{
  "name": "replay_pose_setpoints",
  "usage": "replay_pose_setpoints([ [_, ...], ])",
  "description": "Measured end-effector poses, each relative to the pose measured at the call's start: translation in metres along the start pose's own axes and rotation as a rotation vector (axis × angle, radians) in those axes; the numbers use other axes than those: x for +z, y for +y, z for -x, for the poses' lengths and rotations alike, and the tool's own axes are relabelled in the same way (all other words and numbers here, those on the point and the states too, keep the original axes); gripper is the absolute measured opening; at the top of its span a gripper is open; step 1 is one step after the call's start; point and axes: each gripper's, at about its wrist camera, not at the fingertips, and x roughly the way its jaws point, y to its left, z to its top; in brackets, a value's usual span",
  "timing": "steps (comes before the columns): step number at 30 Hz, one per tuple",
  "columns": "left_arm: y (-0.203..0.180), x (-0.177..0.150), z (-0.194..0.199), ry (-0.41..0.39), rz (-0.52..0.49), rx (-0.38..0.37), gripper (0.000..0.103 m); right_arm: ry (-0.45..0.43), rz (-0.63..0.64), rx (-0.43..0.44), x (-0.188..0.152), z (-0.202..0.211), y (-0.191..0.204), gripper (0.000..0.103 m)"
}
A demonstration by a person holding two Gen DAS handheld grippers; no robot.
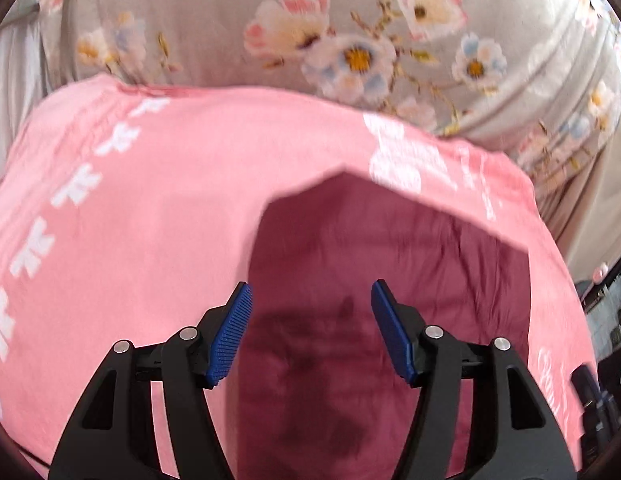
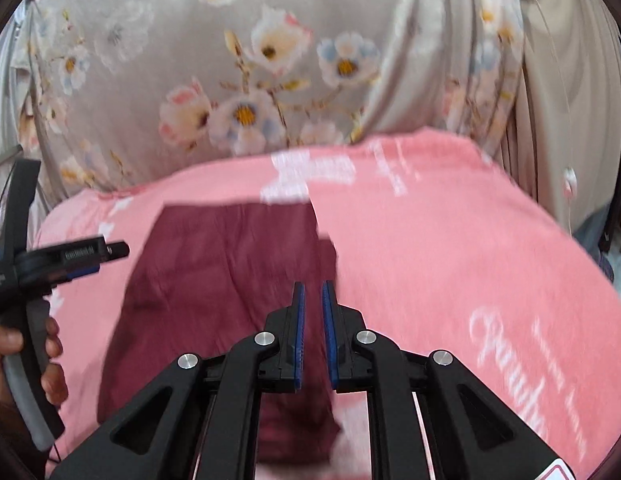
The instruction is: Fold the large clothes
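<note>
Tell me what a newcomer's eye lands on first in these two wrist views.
First the dark maroon garment, lying folded on the pink blanket with white print that fills the middle of both views. Behind it hangs a grey floral curtain. Up close, the left tool stands open above the maroon cloth with nothing between its blue pads, while the right tool is nearly closed and empty.

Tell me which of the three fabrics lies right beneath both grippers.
The maroon garment: dark and plain, spread on the pink printed blanket; the grey floral cloth lies behind.
</note>
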Motion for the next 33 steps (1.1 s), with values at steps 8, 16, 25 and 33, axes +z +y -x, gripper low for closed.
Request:
replay_pose_setpoints([
  [8, -0.007, 0.030, -0.037, 0.026, 0.012, 0.037, 0.060, 0.006, -0.007, 0.016, 0.028, -0.080, 0.025, 0.010],
  [16, -0.018, 0.012, -0.092, 0.097, 0.002, 0.061, 0.061, 0.112, -0.001, -0.037, -0.005, -0.142, 0.021, 0.009],
  [25, -0.030, -0.003, -0.115, 0.080, -0.017, 0.083, 0.067, 0.113, -0.031, -0.043, -0.023, -0.161, 0.012, 0.007],
  [33, -0.032, -0.011, -0.127, 0.061, -0.024, 0.110, 0.072, 0.138, -0.044, -0.030, -0.026, -0.171, 0.009, 0.007],
])
